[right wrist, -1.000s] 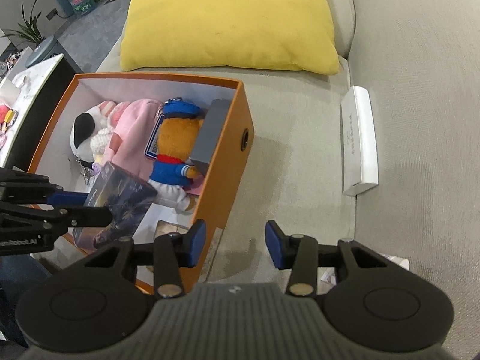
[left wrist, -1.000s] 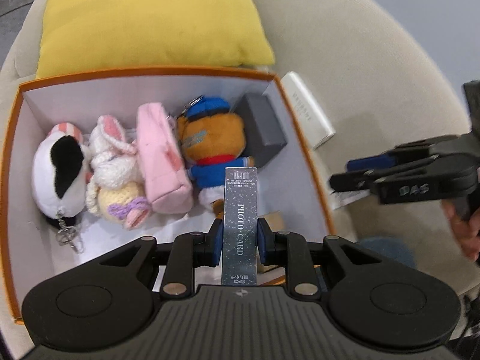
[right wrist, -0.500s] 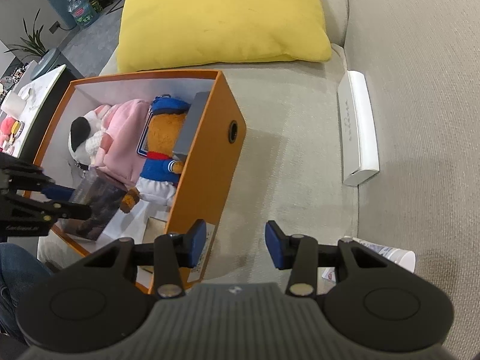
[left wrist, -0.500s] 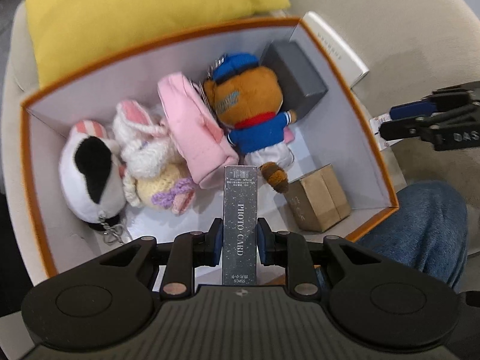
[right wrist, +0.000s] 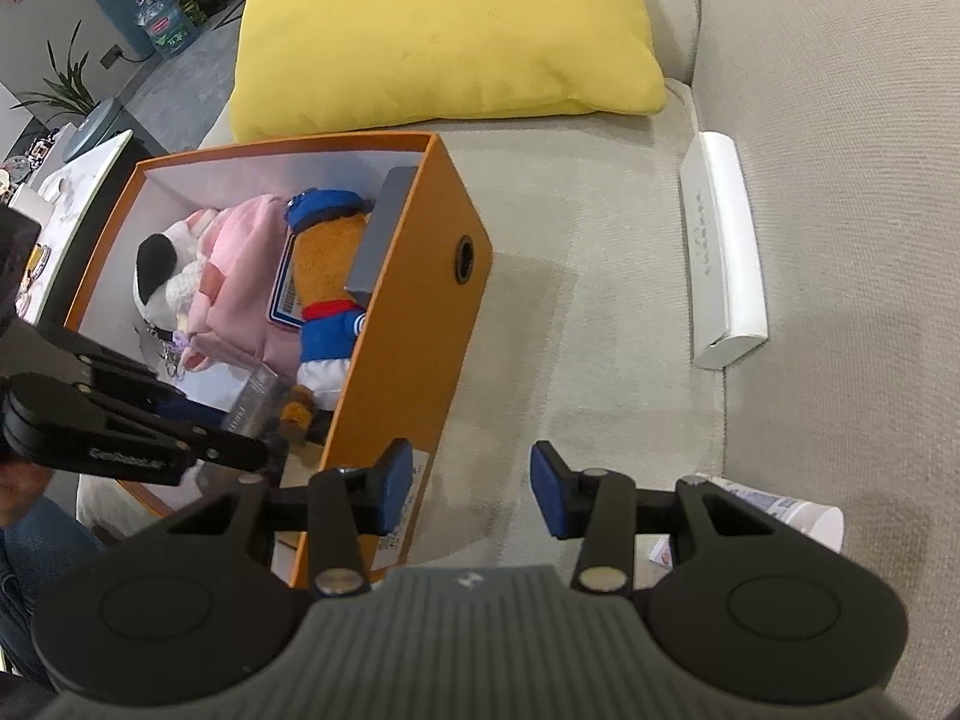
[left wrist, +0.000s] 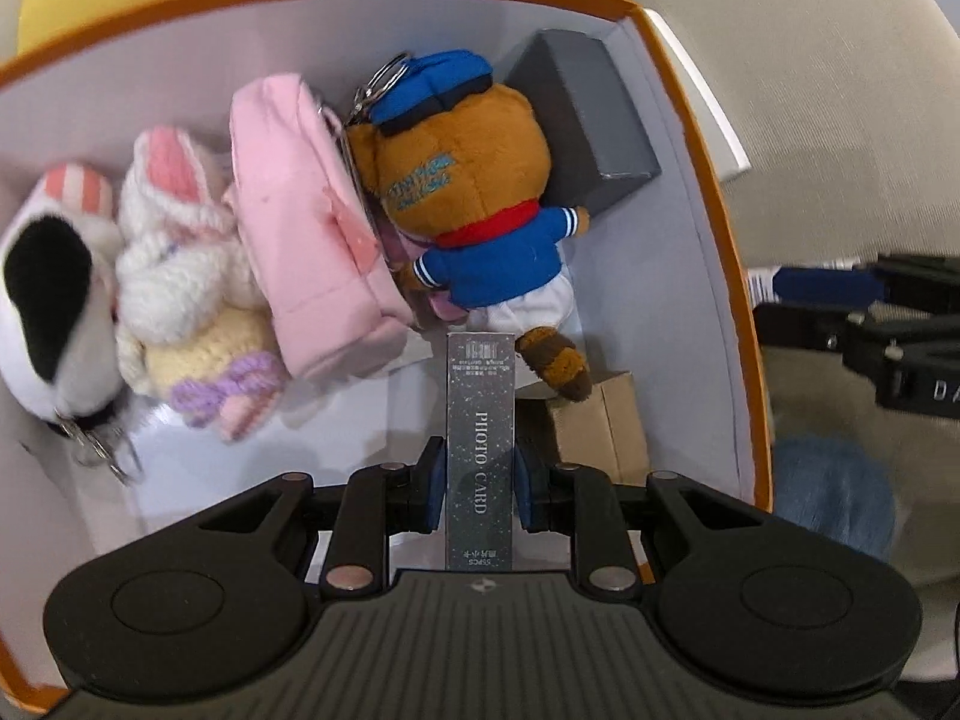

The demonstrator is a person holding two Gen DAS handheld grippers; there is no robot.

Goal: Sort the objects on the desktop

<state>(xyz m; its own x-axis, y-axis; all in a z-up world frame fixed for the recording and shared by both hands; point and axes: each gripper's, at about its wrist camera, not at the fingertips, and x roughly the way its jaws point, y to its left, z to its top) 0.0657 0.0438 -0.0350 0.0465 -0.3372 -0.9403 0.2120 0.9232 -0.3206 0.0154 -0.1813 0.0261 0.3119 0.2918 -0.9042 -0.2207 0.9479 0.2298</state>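
Note:
My left gripper [left wrist: 479, 495] is shut on a slim grey box marked PHOTO CARD [left wrist: 480, 420] and holds it inside the orange box [left wrist: 729, 276], low over its near end. In that box lie a brown bear plush in blue [left wrist: 480, 204], a pink pouch [left wrist: 306, 228], a white bunny plush [left wrist: 174, 258], a black-and-white plush [left wrist: 48, 276], a dark grey box [left wrist: 594, 120] and a small cardboard box [left wrist: 600, 426]. My right gripper [right wrist: 473, 489] is open over the sofa cushion, just right of the orange box [right wrist: 420, 324], with nothing between its fingers.
A yellow pillow [right wrist: 438, 30] leans behind the orange box. A long white box [right wrist: 723, 252] lies on the beige sofa seat [right wrist: 600, 240] to the right. A white tube [right wrist: 798, 516] lies by my right gripper. A person's jeans-clad leg [left wrist: 834, 492] is beside the box.
My left gripper has sunk into the orange box with the photo card box, and the contents loom larger. The right gripper has barely shifted.

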